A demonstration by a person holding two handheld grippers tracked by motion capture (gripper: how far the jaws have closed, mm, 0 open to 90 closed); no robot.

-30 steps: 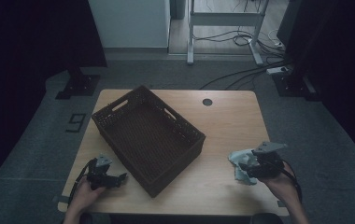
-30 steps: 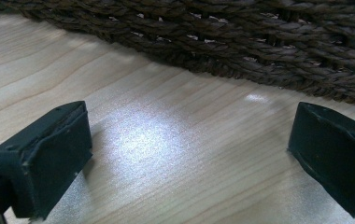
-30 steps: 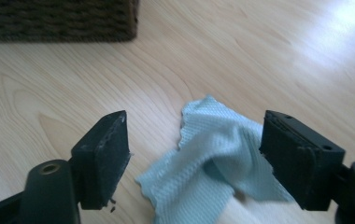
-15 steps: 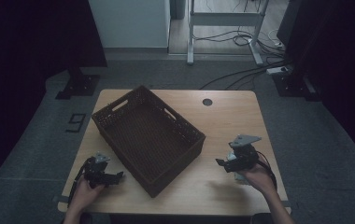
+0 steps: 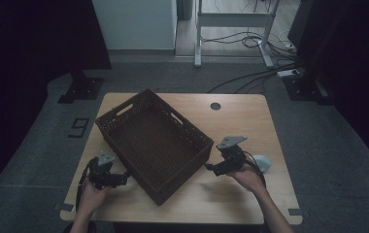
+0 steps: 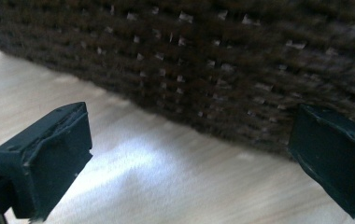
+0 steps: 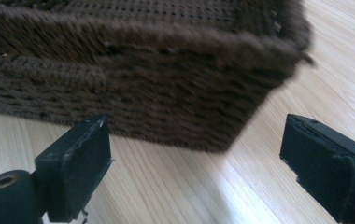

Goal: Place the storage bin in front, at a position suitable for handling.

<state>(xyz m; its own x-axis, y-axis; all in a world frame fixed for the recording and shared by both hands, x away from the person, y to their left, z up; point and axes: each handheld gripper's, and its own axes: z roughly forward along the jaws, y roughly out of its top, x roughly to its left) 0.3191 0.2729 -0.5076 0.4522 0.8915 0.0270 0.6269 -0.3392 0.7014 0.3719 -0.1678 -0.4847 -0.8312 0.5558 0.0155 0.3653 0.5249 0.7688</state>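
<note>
While both hand-held grippers, left gripper (image 5: 122,178) and right gripper (image 5: 210,168), are flanking the dark brown woven rectangular basket (image 5: 154,141) to grasp its walls, their jaws are standing apart and empty, the right's having just been opening.

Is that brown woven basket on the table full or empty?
Empty. The high view looks straight into the basket and shows bare woven floor from wall to wall. It stands upright on the table.

A dark brown woven basket (image 5: 153,143) sits upright and empty, turned at an angle on the surface (image 5: 241,121). It lies left of centre, with cut-out handles in its sides.
</note>
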